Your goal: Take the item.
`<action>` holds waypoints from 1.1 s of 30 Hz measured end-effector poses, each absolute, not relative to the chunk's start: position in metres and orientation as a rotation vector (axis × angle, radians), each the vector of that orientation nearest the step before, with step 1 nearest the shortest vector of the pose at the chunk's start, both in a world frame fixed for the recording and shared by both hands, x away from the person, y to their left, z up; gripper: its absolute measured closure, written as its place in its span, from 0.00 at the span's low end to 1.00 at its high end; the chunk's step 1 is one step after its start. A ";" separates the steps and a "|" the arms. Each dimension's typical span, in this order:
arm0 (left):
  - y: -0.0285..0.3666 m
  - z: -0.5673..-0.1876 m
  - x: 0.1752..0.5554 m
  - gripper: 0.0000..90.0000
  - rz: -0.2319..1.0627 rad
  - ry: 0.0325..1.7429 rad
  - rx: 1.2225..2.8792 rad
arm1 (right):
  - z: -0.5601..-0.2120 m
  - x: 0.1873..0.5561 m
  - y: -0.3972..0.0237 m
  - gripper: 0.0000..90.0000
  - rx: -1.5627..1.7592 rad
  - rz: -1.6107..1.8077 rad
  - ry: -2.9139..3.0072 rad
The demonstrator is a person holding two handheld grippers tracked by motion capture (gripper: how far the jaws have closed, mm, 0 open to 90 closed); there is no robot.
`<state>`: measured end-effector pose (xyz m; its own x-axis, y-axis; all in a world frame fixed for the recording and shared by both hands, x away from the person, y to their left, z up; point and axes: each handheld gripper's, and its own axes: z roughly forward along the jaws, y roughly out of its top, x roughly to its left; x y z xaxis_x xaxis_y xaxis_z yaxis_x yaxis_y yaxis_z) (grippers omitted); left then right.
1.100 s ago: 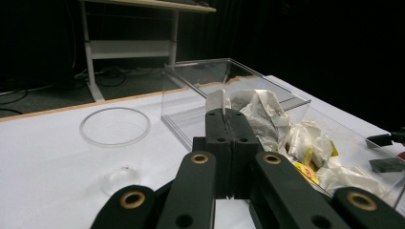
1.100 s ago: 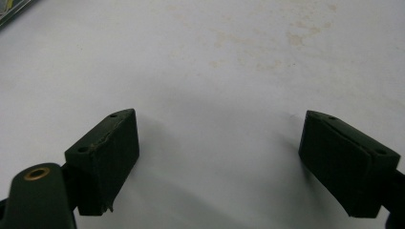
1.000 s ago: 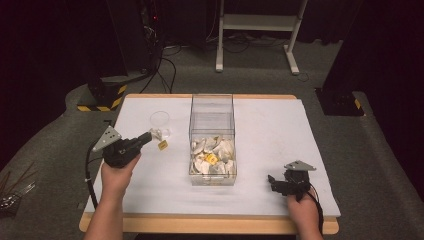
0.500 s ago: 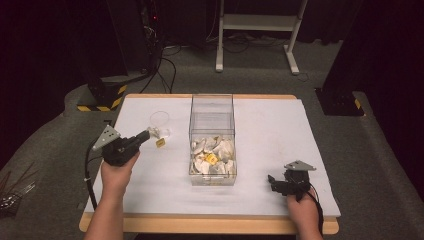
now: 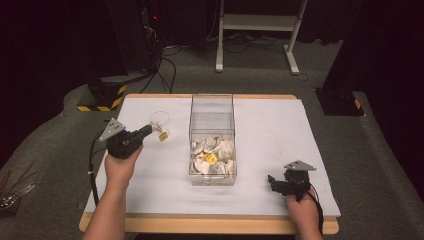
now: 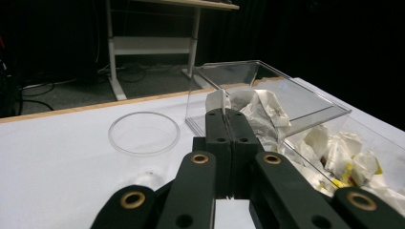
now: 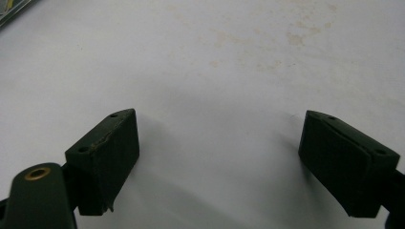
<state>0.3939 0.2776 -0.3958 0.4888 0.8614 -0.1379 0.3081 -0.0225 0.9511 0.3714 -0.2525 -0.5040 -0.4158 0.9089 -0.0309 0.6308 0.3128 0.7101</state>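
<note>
While my left tongs point(image 5: 151, 129) sit pinched tight on a thin string or tag stem, a small yellow sachet point(image 5: 163, 136) hangs from their tip, just above the white desk point(image 5: 280, 130). From the high view, the sachet dangles close beside the clear cup point(image 5: 160, 119), a little nearer to me than the cup and to the left of the clear box point(image 5: 212, 125). Along the left gripper view I see the two black jaws pressed flat together point(image 6: 228, 124), with the cup point(image 6: 143, 133) standing upright just beyond and left of them, and the box point(image 6: 286, 109) off to the right. I can see the box heaped with crumpled white sachets point(image 5: 212, 157), one with a yellow tag among them.

My right tongs point(image 5: 271, 181) rest low near the front right of the desk, well apart from the box. In the right gripper view the jaws stand wide point(image 7: 217, 157), nothing between them but bare desk surface. My left hand point(image 5: 119, 165) grips its tool from behind, the cable trailing down toward the desk edge.
</note>
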 end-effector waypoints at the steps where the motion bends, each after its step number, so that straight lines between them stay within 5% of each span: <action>1: 0.277 -0.394 0.395 0.99 0.609 1.041 1.584 | -0.504 0.371 -0.253 0.15 1.363 0.874 2.157; 33: 0.284 -0.376 0.441 1.00 0.684 1.112 1.664 | -0.504 0.371 -0.252 0.15 1.364 0.875 2.157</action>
